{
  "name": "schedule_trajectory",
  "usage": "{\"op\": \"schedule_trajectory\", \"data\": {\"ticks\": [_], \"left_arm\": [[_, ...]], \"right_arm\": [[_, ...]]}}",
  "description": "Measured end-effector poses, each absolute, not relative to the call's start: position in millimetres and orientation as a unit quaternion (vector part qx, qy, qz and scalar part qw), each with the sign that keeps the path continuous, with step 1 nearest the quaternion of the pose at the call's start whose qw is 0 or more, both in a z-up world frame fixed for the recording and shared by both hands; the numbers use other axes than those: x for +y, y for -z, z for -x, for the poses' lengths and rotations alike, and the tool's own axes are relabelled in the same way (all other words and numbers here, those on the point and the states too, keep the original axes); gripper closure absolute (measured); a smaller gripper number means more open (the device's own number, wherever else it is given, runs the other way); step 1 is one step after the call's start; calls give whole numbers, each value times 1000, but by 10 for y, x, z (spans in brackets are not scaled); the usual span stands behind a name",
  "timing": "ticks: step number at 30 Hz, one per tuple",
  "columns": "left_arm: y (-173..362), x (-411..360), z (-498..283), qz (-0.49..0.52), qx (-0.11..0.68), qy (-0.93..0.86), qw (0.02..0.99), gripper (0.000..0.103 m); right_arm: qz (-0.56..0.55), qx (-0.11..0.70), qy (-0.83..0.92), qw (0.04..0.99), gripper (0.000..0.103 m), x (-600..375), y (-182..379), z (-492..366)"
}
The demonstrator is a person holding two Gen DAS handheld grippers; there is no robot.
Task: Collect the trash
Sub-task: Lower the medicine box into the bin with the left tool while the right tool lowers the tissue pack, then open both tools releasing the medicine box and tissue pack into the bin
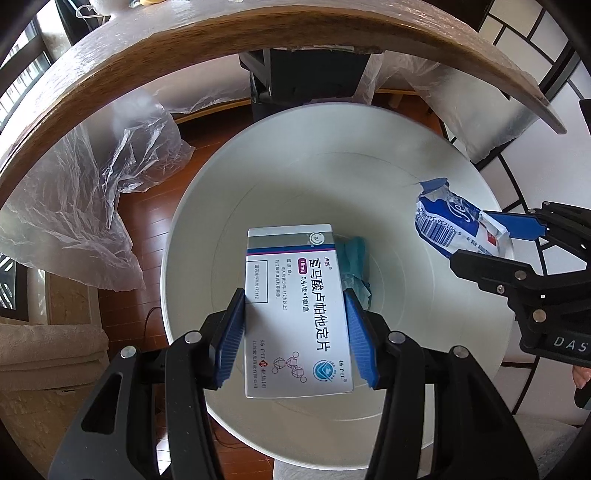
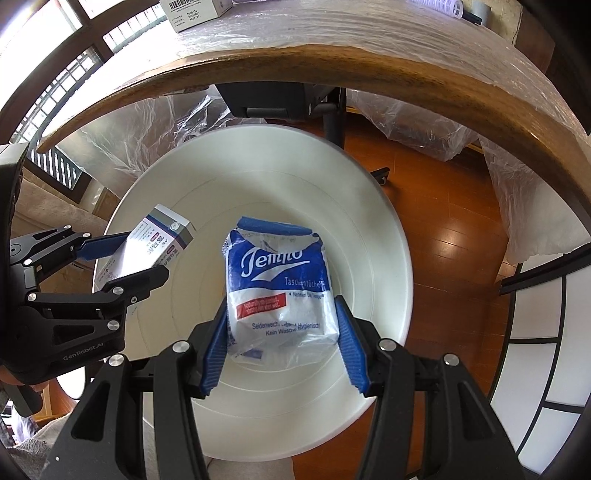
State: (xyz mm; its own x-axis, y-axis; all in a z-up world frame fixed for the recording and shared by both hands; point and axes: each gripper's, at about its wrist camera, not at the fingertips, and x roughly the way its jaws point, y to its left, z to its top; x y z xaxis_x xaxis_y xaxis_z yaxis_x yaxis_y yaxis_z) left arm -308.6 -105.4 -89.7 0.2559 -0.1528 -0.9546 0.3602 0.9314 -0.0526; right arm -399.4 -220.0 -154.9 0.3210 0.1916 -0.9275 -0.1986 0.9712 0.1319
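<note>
My left gripper [image 1: 295,314] is shut on a white medicine box [image 1: 295,310] with Chinese print, held over the open mouth of a white round bin [image 1: 207,192]. A teal crumpled scrap [image 1: 356,269] lies at the bin's bottom. My right gripper [image 2: 282,328] is shut on a blue and white tissue packet [image 2: 277,280], also hanging above the white bin [image 2: 380,258]. In the left wrist view the right gripper [image 1: 524,240] holds the packet [image 1: 450,221] over the bin's right rim. In the right wrist view the left gripper [image 2: 125,258] and the box [image 2: 155,240] hang over the left rim.
A wooden table edge [image 1: 184,48] wrapped in clear plastic arches over the bin. Crumpled plastic sheeting [image 1: 92,192] hangs to the floor on the left. A black chair base [image 2: 332,110] stands on the wooden floor [image 2: 443,229]. A cardboard box [image 2: 195,11] sits on the table.
</note>
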Motion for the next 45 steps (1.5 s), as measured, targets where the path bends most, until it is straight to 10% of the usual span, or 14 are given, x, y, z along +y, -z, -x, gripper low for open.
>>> {"op": "schedule_trajectory", "data": {"ticks": [15, 19, 24, 30, 36, 45], "left_arm": [[909, -1039, 3061, -86, 587, 168, 787, 50], [836, -1030, 3089, -89, 567, 165, 802, 16], [628, -967, 3154, -92, 539, 156, 822, 16], [-359, -790, 3306, -36, 430, 149, 890, 1], [-1337, -717, 3436, -14, 229, 107, 968, 1], [-1386, -752, 2861, -36, 285, 134, 948, 1]], "right_arm": [[2, 573, -119, 811, 50, -2211, 1572, 3968], [-14, 567, -111, 816, 29, -2273, 1534, 3989], [-29, 548, -101, 830, 25, -2397, 1368, 4093], [-46, 414, -89, 905, 4, -2557, 379, 4428], [-4, 159, -43, 986, 4, -2552, -662, 4832], [-10, 232, -42, 972, 4, -2465, -680, 4130]]}}
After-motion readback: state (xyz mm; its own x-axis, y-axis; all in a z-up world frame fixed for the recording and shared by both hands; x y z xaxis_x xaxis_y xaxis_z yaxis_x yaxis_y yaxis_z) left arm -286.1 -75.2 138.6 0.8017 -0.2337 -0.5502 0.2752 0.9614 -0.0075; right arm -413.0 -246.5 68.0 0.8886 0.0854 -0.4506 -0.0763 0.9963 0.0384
